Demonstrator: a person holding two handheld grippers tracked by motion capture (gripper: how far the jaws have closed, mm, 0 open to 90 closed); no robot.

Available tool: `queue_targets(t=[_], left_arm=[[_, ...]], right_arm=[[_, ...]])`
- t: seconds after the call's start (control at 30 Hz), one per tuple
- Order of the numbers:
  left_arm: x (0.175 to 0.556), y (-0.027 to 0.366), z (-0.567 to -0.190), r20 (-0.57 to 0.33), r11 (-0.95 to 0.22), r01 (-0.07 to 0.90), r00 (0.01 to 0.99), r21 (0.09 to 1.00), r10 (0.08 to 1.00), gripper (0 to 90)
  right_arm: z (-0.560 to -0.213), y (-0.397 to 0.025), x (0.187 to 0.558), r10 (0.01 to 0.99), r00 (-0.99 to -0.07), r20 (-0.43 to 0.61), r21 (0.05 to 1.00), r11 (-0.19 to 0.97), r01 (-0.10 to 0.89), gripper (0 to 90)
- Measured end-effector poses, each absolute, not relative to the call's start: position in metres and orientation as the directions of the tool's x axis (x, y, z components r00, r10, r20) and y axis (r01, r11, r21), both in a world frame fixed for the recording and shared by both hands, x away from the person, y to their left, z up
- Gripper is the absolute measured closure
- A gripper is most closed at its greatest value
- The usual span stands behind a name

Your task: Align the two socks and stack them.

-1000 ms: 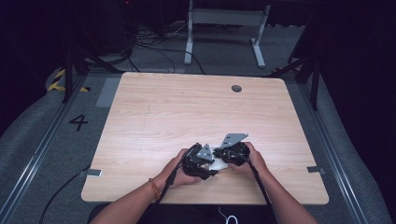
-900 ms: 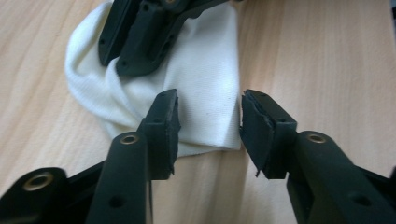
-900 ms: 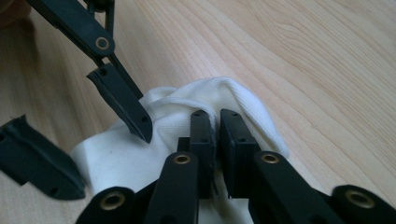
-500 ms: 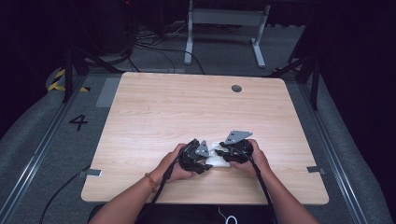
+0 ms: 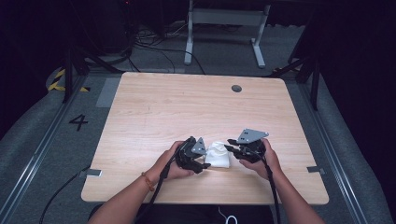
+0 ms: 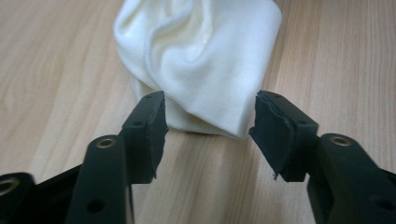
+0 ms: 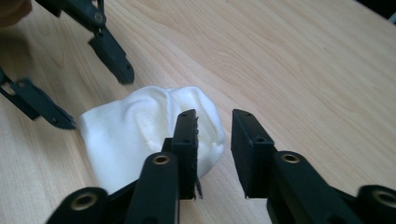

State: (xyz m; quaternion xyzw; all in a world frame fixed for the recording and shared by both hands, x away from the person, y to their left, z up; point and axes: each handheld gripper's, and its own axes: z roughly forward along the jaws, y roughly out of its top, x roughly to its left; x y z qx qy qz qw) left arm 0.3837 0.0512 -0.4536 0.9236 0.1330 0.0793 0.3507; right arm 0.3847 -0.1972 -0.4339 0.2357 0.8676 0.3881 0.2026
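Note:
A small white folded cloth (image 5: pixel 218 154) lies on the wooden table (image 5: pixel 177 107) near its front edge, between the two grippers. My left gripper (image 5: pixel 204 162) is at the cloth's left side, open; in the left gripper view its jaws stand wide apart just short of the cloth (image 6: pixel 201 56). My right gripper (image 5: pixel 230 145) is at the cloth's right side, open with a narrower gap. In the right gripper view its left jaw lies over the edge of the cloth (image 7: pixel 140 130), and the left gripper (image 7: pixel 98 100) shows beyond it.
A round grommet hole (image 5: pixel 236 87) sits near the table's far edge. A white metal stand (image 5: pixel 224 18) and cables lie on the dark floor behind. The number 4 (image 5: pixel 78 122) is marked on the floor at the left.
Both grippers have drawn slightly apart, and the white cloth between them now shows more. The hands stayed near the table's front edge.

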Motion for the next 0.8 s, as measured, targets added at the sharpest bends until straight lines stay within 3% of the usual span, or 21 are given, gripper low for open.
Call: queue_targets(t=[0.13, 0.33, 0.43, 0.6, 0.8], left_arm=[[0.386, 0.056, -0.449, 0.054, -0.688, 0.199, 0.943, 0.698, 0.328, 40.0], [0.389, 0.047, -0.453, 0.042, -0.692, 0.209, 0.944, 0.691, 0.327, 40.5], [0.391, 0.040, -0.462, 0.053, -0.715, 0.227, 0.937, 0.662, 0.346, 40.8], [0.401, 0.040, -0.467, 0.059, -0.716, 0.244, 0.927, 0.654, 0.370, 40.8], [0.416, 0.039, -0.468, 0.060, -0.716, 0.254, 0.922, 0.651, 0.382, 40.7]], right_arm=[[-0.433, -0.198, 0.383, 0.555, -0.815, -0.164, 0.777, 0.582, 0.240, 79.3], [-0.439, -0.192, 0.383, 0.497, -0.860, -0.118, 0.752, 0.610, 0.249, 65.8], [-0.453, -0.186, 0.386, 0.489, -0.863, -0.128, 0.708, 0.654, 0.265, 70.8], [-0.465, -0.186, 0.395, 0.517, -0.852, -0.084, 0.713, 0.628, 0.310, 78.3], [-0.472, -0.184, 0.405, 0.544, -0.836, -0.072, 0.717, 0.610, 0.336, 79.5]])
